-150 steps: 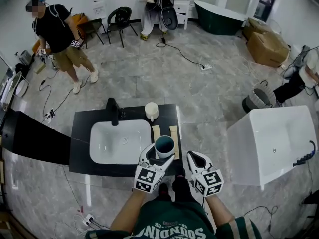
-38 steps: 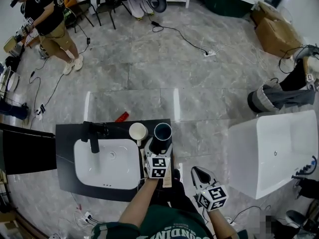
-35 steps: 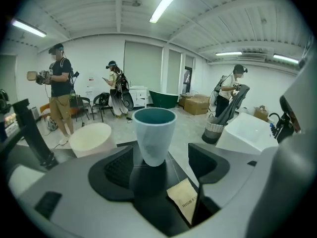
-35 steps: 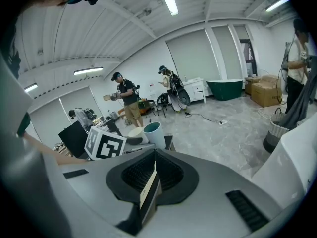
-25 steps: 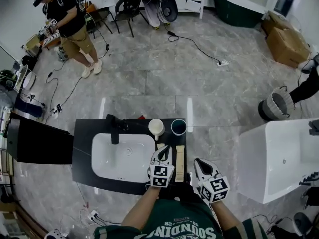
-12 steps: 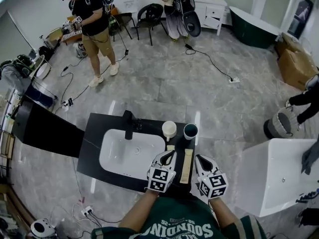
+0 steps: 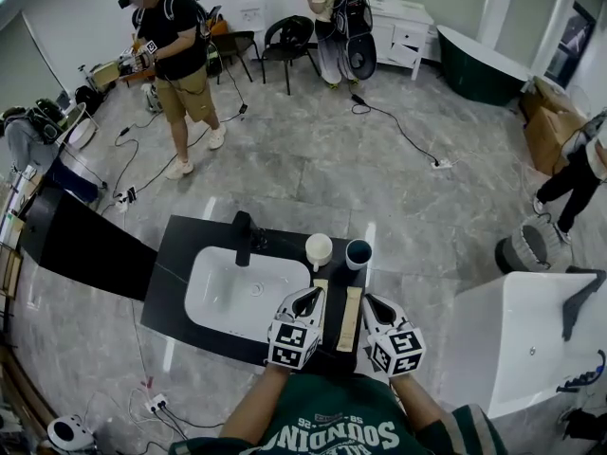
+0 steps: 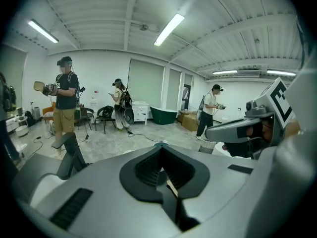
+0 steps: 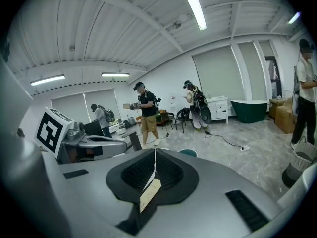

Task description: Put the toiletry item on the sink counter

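Observation:
A dark teal cup (image 7: 358, 253) stands upright at the back right of the black sink counter (image 7: 180, 254), beside a cream cup (image 7: 319, 249). My left gripper (image 7: 307, 299) is shut and empty near the counter's front edge, well short of the teal cup. My right gripper (image 7: 369, 304) sits beside it at the counter's front right corner, its jaws together with nothing held. In the right gripper view the teal cup's rim (image 9: 188, 153) shows just past the shut right gripper (image 9: 154, 153). In the left gripper view the left gripper (image 8: 160, 148) hides most of the counter.
A white basin (image 7: 242, 292) with a black faucet (image 7: 242, 236) fills the counter's left. Two pale wooden strips (image 7: 348, 317) lie between the grippers. A white tub (image 7: 517, 339) stands to the right. A person (image 7: 175, 60) stands far back left on the grey floor.
The teal cup, held in the left gripper earlier, now stands on the counter. The left gripper let go and drew back to the front edge. The right gripper stayed near the front.

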The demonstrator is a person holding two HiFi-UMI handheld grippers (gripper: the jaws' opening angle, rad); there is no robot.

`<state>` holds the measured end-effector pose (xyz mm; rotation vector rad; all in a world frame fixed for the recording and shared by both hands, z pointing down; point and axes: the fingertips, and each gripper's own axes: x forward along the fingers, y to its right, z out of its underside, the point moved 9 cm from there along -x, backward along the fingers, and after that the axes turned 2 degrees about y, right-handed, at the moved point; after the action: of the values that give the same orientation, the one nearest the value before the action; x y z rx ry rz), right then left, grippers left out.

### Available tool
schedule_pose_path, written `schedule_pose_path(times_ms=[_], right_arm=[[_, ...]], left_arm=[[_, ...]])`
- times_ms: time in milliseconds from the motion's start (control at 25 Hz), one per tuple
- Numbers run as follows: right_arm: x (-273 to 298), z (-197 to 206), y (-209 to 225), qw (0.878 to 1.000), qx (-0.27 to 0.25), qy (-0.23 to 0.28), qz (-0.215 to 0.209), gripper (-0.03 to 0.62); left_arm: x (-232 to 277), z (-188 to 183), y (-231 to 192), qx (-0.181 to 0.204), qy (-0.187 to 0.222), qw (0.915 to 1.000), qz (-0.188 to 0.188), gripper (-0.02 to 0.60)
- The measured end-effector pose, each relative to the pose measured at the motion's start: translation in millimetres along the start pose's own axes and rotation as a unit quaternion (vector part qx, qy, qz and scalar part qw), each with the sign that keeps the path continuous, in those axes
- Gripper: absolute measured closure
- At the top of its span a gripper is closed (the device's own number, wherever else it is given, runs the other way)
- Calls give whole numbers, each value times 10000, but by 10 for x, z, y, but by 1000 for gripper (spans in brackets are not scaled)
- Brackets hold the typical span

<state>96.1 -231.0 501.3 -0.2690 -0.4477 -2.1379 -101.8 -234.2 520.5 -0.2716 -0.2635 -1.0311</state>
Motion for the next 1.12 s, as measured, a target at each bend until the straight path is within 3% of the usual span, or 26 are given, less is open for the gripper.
schedule_pose_path(times_ms=[1120], right_arm=[[-67,41,11,9997,-139,-169,86,553]], left_arm=[[92,52,-20,-45,-134,9998,151,571]])
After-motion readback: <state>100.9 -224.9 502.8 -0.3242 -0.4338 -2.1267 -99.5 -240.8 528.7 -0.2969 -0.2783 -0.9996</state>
